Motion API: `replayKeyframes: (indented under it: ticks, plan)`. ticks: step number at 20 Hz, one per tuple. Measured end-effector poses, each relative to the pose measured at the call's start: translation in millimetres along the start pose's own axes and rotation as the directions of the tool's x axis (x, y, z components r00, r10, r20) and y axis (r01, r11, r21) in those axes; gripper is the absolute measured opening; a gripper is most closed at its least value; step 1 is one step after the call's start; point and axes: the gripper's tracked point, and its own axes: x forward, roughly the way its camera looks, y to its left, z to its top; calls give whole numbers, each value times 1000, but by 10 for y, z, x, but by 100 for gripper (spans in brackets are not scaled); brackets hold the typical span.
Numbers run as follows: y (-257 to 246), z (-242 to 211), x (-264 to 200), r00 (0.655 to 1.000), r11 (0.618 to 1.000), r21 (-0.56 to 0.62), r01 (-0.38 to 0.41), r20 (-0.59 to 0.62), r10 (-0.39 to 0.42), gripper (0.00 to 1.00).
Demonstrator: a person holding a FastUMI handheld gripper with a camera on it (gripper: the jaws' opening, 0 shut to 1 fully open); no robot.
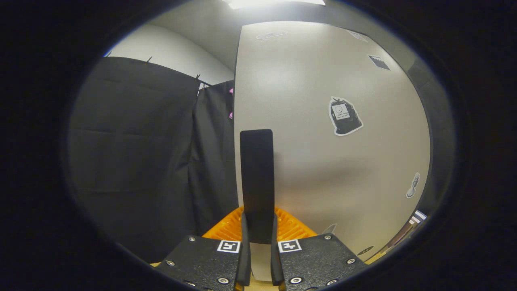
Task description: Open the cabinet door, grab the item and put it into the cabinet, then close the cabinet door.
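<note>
A pale grey cabinet door (331, 161) stands close in front of me and carries a few stickers. A tall black handle (257, 169) runs upright near the door's left edge. My gripper (258, 220) is shut on the handle's lower end, one finger on each side of it, and the handle rises above the fingertips. I cannot tell from here whether the door is swung out or flush with the cabinet. The cabinet's inside is hidden behind the door.
Black booth cloth (133, 153) hangs to the left of the door's edge, with a white wall above it. Stickers (344, 116) sit on the door to the right of the handle. A ceiling light glares overhead.
</note>
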Motion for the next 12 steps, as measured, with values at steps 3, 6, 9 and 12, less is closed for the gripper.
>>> replayKeyframes:
  ticks: [3, 6, 9, 12]
  plan:
    - [33, 32, -261, 998, 998, -7, -69, 5, 70, 20]
    - [33, 46, -503, 990, 990, -11, -143, -2, 143, 20]
    - [28, 77, -792, 976, 976, -7, -219, -13, 219, 19]
    - [-2, 94, -1046, 959, 959, 13, -283, -19, 283, 20]
